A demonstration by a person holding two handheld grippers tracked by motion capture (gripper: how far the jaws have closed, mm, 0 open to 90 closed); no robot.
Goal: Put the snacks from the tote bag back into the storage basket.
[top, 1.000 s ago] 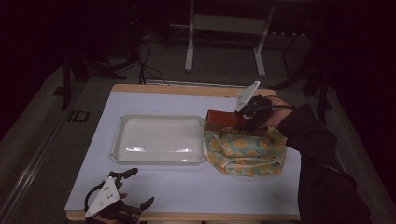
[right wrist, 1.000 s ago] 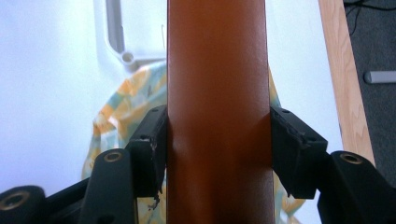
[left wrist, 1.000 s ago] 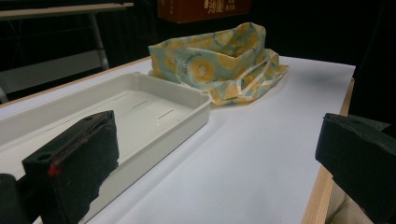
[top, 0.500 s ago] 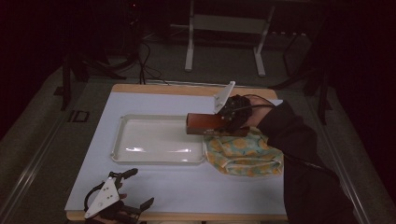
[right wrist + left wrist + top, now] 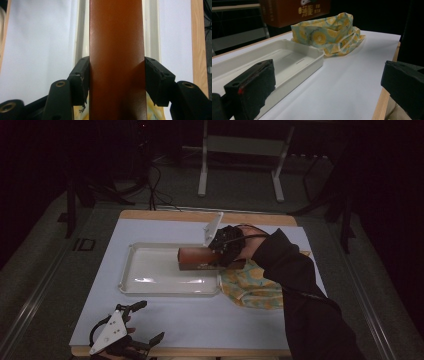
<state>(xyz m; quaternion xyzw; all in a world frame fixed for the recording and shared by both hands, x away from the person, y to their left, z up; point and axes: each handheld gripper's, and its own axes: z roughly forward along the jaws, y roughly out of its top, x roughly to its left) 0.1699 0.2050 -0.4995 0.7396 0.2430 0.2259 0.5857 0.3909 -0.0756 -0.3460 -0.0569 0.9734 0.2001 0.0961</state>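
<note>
- Over the worktop (image 5: 165, 320), from the high view, your right gripper (image 5: 220, 251) carries a brown box (image 5: 197, 259) above the right end of the white tray (image 5: 150, 287). I judge this the carrying step, box bound for the tray; the next move calls for a level descent onto the tray floor. The patterned cloth bag (image 5: 250, 287) lies just beside the tray's right wall. Your left gripper (image 5: 127, 332) rests at the near edge, well apart.
- Along your left gripper view, both fingers (image 5: 252, 87) stand spread with nothing between them. The tray's near wall sits just beside them, with bare worktop beyond toward the bag (image 5: 332, 32).
- Down your right gripper view, the fingers (image 5: 80, 80) are clamped on both sides of the box (image 5: 116, 50); the tray (image 5: 80, 37) lies beneath it, with room either side.
</note>
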